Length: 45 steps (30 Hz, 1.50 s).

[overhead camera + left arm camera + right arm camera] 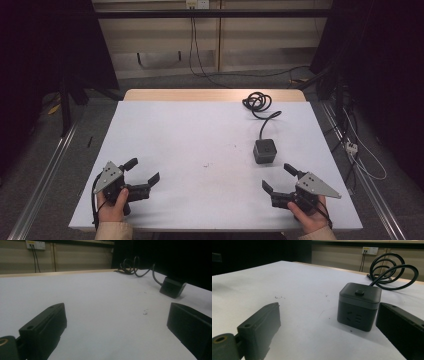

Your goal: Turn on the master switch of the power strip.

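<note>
A dark grey cube power socket (pixel 264 150) stands on the white table (pixel 200 135), right of centre, with a button on its top. Its black cable (pixel 257 102) runs back and coils at the far edge. In the right gripper view the cube (pixel 359 305) stands just ahead of the jaws, close to the right-hand one, with the coil (pixel 390 270) behind it. My right gripper (pixel 281 177) rests open at the front right, a little short of the cube. At the front left my left gripper (pixel 142 170) is open with nothing between its jaws. From there the cube (pixel 172 287) shows far off to the right.
A few small dark specks (pixel 206 164) mark the table's middle. Beyond the far wooden edge (pixel 215 95) are a floor with cables and a wall socket (pixel 196 4). Metal rails (pixel 45 170) run along both sides of the table.
</note>
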Each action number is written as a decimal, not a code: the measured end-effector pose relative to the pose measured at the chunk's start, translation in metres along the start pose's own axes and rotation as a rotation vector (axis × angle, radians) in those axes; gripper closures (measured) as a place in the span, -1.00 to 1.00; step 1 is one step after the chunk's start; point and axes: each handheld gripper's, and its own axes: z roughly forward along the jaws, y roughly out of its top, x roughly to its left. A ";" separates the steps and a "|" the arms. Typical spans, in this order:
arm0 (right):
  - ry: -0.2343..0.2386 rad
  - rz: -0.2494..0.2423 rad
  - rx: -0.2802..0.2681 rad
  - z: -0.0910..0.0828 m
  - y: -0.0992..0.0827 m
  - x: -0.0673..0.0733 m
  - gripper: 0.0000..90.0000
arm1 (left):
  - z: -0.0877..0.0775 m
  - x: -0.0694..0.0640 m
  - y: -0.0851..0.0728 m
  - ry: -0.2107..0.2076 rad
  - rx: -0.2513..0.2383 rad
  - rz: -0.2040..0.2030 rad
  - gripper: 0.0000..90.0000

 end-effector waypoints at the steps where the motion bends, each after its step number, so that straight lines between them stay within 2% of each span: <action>1: 0.000 0.000 0.000 0.000 0.000 0.000 -0.88 | 0.000 0.000 0.000 0.000 0.000 0.000 -0.95; 11: -0.002 -0.006 0.002 0.002 0.001 0.000 -0.86 | -0.001 0.001 0.001 -0.002 -0.009 0.000 -0.95; 13: -0.005 -0.002 -0.001 0.003 0.002 0.000 -0.85 | -0.002 0.001 0.001 -0.001 -0.013 -0.017 -0.95; 24: -0.008 -0.003 0.009 0.008 0.004 -0.002 -0.73 | -0.003 0.002 0.002 0.008 -0.010 0.007 -0.95; 36: -0.024 -0.001 0.019 0.013 0.009 -0.006 -0.66 | -0.002 0.000 0.003 -0.004 -0.012 0.016 -0.95; 45: -0.037 0.007 0.018 0.014 0.014 -0.010 -0.48 | -0.001 0.000 0.003 -0.008 -0.009 0.020 -0.95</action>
